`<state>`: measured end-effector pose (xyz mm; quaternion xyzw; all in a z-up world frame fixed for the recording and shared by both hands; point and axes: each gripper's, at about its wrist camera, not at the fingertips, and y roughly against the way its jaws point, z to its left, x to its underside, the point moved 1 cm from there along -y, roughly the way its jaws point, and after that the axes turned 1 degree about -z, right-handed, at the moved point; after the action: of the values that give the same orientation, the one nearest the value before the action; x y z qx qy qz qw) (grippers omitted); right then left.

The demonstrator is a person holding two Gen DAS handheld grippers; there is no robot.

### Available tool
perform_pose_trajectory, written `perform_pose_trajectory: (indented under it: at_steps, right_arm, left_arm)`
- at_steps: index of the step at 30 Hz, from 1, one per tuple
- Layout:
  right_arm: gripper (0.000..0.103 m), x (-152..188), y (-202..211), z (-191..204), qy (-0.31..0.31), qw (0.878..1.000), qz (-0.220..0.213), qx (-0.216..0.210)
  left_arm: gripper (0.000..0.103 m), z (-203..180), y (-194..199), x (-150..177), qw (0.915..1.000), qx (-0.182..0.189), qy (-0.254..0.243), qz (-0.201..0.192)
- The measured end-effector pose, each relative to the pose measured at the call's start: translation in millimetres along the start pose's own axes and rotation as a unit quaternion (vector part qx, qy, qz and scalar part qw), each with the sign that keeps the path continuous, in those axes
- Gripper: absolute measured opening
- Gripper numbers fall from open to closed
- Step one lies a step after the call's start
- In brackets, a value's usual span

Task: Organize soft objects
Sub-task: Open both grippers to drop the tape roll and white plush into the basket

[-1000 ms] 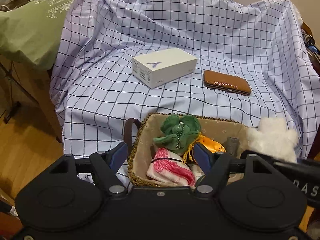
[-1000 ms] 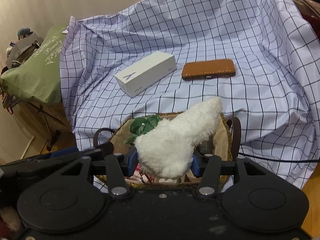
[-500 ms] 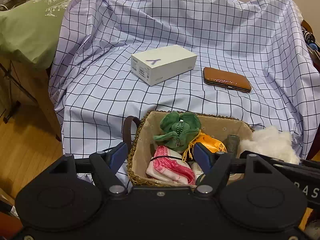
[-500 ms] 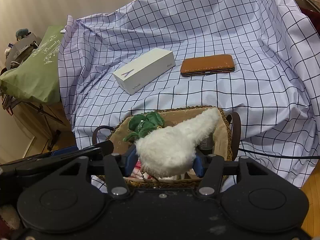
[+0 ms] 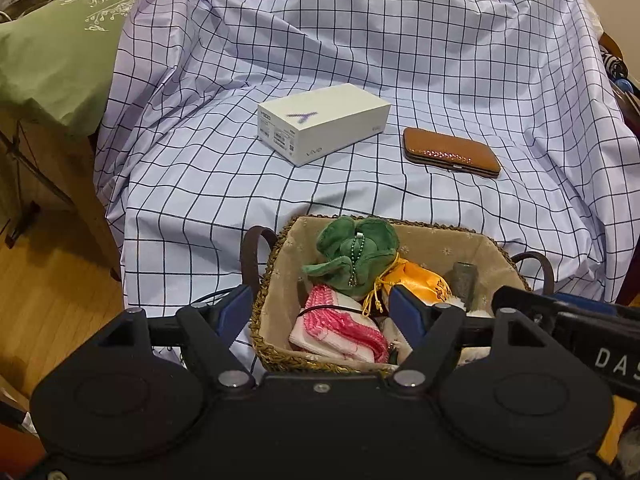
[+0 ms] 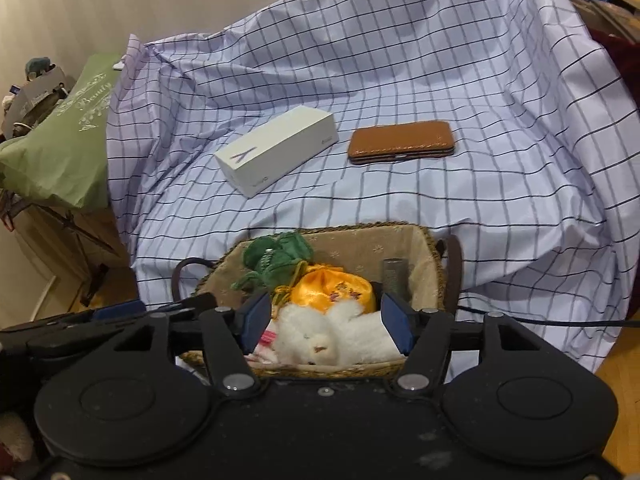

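- My right claw [image 6: 327, 326] is opening over the basket [image 6: 434, 264].
- White plush [image 6: 332, 340] lies between my pads, beside the orange pouch [image 6: 332, 286].

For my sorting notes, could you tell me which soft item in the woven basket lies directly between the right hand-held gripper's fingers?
The fluffy white plush toy; the green plush and orange satin pouch sit farther back.

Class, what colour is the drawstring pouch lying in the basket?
Orange-yellow satin; the pouch shows best in the right wrist view.
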<state>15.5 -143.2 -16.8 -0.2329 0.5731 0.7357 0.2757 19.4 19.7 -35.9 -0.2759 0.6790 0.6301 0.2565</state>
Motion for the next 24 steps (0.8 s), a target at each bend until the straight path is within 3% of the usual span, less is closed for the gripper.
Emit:
perform_pose_trajectory:
  at_steps: [10,13,15,22,24]
  right_arm:
    - [0.066,3.7,-0.4,-6.0,0.007,0.999,-0.007,0.042]
    - [0.069,5.6,-0.4,-5.9,0.014,0.998,-0.011,0.055]
    - [0.07,6.8,-0.2,-6.8,0.018,0.998,-0.012,0.063]
    - [0.079,9.7,1.9,-9.8,0.023,0.997,-0.017,0.078]
    - [0.083,10.3,2.2,-9.7,0.021,0.996,-0.018,0.08]
  left_arm:
    - [0.076,-3.8,0.7,1.2,0.9999,0.0,-0.011,0.004]
    - [0.079,-4.0,1.3,1.2,0.9999,-0.002,-0.012,0.003]
    - [0.088,-3.4,1.5,1.0,0.9999,-0.005,-0.012,0.002]
    - [0.09,-4.7,1.5,0.9,0.9997,-0.011,-0.019,0.002]
    - [0.096,-5.5,1.7,0.9,0.9997,-0.014,-0.022,0.003]
